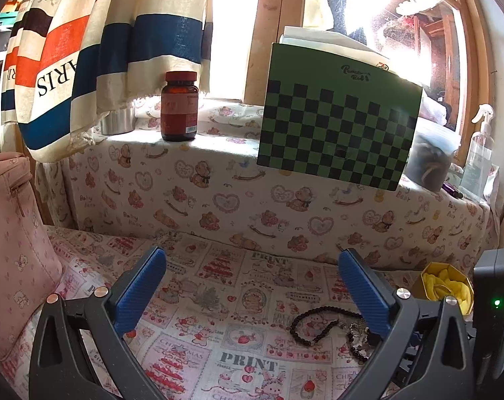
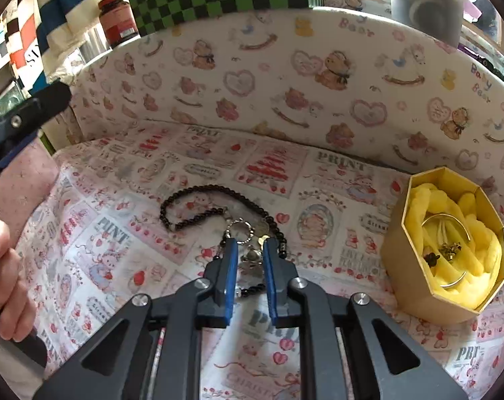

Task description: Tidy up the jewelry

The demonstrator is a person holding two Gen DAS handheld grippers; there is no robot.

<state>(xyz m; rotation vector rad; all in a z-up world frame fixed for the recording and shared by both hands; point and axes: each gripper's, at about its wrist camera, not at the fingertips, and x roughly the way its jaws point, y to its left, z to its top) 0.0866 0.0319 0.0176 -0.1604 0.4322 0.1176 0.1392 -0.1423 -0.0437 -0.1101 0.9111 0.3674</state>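
From my left wrist view, daylight floods through the window (image 1: 368, 10) and blows it out to white glare, leaving the checkered board (image 1: 338, 123) backlit. The cloth below is evenly lit with soft shadows. Both fisheye views bend hard at their dark rims. In my right wrist view the top right corner is blurred.

A black beaded bracelet (image 2: 198, 206) with silver charms (image 2: 248, 250) lies looped on the cloth, the charms between the right fingers (image 2: 230, 266); the gold box (image 2: 445, 250) lies right of them.
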